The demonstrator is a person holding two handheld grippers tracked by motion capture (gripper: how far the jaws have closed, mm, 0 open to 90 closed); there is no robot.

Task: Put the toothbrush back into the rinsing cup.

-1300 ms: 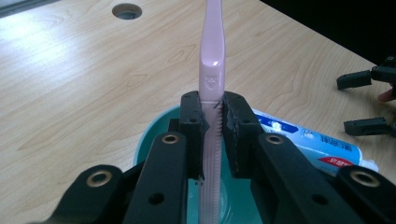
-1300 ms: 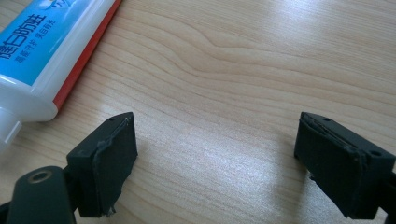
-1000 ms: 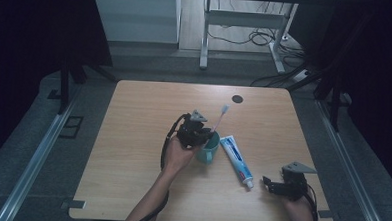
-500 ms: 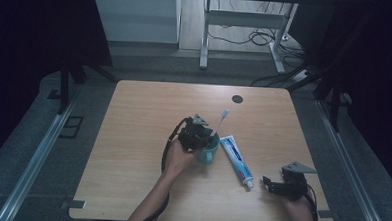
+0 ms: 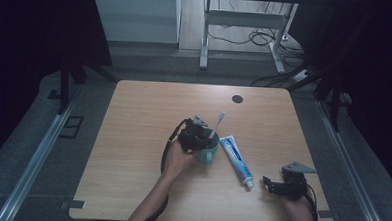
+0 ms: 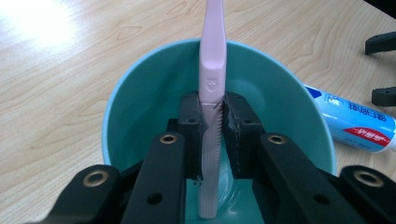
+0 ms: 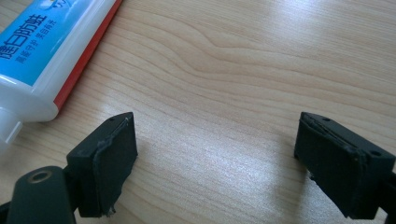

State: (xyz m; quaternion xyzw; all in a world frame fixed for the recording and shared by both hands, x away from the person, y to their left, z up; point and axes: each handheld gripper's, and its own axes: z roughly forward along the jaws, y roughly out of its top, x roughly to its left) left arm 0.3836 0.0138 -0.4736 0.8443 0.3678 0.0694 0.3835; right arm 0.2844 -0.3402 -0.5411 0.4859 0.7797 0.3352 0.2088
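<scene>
My left gripper [image 6: 213,133] is shut on a pale pink toothbrush [image 6: 211,70], whose lower end stands inside a teal cup [image 6: 140,102]. From above, the gripper [image 5: 199,134] hangs over the cup [image 5: 208,153] near the table's middle, and the brush head [image 5: 221,115] sticks up and away. A blue-and-white toothpaste tube [image 5: 237,160] lies just right of the cup. My right gripper [image 5: 268,183] rests near the front right corner, open, with bare wood between its pads [image 7: 112,163]. The tube's cap end [image 7: 28,88] lies to the left of those jaws.
The wooden table [image 5: 148,118] has a dark round hole [image 5: 237,99] near its far right. Cables and a metal frame [image 5: 247,40] lie on the floor beyond the far edge. The right gripper's jaws [image 6: 380,70] appear at the right edge of the left gripper view.
The left gripper has lowered the toothbrush deeper into the cup, and the brush now stands steeper. The right gripper has not moved.
</scene>
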